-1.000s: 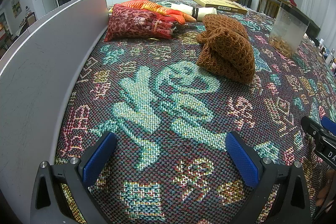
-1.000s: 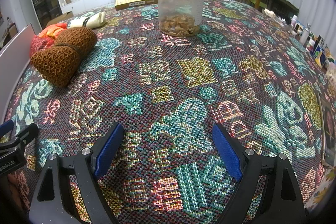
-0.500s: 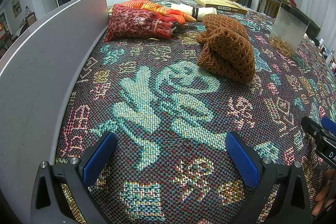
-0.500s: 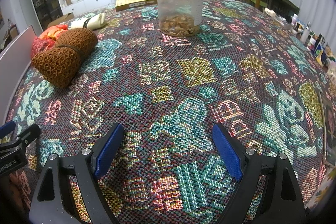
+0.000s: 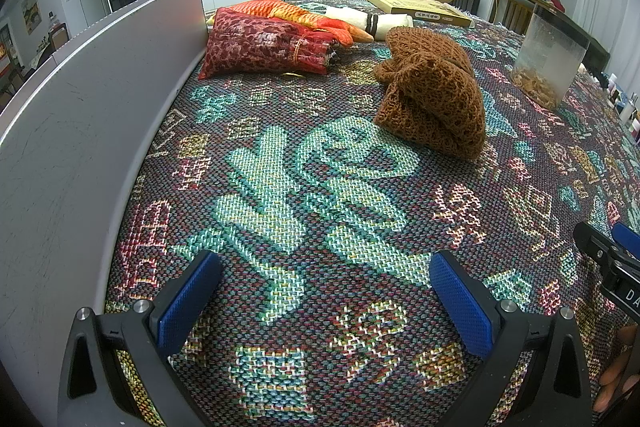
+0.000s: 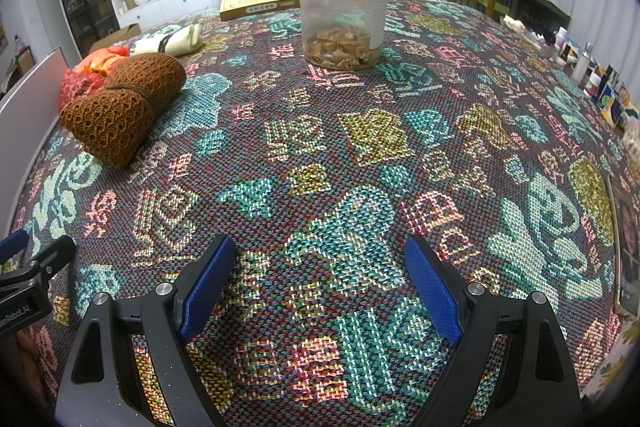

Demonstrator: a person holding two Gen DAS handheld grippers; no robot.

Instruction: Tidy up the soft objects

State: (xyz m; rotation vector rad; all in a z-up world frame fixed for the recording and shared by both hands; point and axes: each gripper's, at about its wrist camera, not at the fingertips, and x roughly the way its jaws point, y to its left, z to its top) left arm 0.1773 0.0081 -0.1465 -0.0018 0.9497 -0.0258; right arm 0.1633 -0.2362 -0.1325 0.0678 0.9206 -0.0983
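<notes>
Left gripper [image 5: 326, 301]: jaws wide, empty, above patterned tablecloth [image 5: 312, 187]. Right gripper [image 6: 320, 285]: likewise. Brown knitted bundle [image 5: 434, 97] lies beyond.

Each claw [image 5: 320, 291] has black arms, blue textured pads [image 6: 434, 289] and silver screws.

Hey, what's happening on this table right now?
A person holds two blue-padded grippers over a patterned woven tablecloth, both open and empty. The left gripper and right gripper touch nothing. Ahead lie a brown knitted bundle, a red patterned fabric pouch and an orange fish-shaped plush, none picked up yet.
</notes>
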